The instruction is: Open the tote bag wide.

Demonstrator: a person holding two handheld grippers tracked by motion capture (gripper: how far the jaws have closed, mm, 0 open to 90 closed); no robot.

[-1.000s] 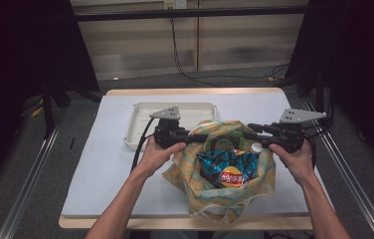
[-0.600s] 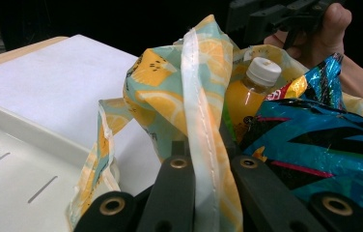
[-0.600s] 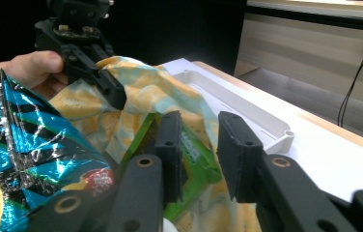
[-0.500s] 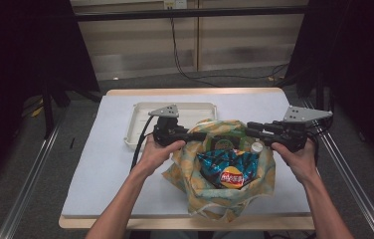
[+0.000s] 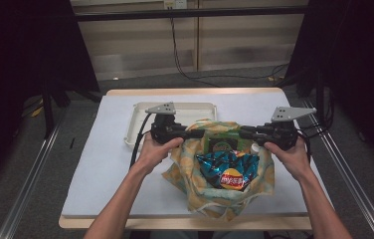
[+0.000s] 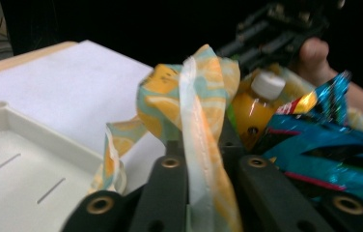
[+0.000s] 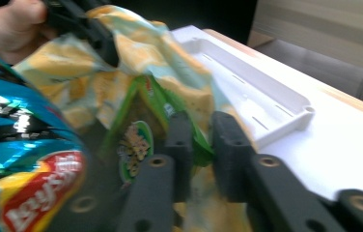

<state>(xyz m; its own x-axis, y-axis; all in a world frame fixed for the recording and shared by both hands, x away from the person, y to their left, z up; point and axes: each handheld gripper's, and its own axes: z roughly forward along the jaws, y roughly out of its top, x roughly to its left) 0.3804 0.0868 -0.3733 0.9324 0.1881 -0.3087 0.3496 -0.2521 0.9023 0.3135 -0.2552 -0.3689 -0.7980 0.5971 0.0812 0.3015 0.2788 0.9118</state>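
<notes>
Sitting at the lower centre of the table, the yellow-and-teal printed cloth bag (image 5: 215, 191) gapes open; left gripper (image 5: 195, 133) clamps its strap, right gripper (image 5: 247, 132), just closing, pinches its rim.

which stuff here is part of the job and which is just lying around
In the job:
- cloth bag, its rim gripped by the left gripper and the right gripper
- blue chip bag, green snack pack and orange drink bottle inside it

Lying about:
- white tray behind the bag
- white mat on the table
</notes>
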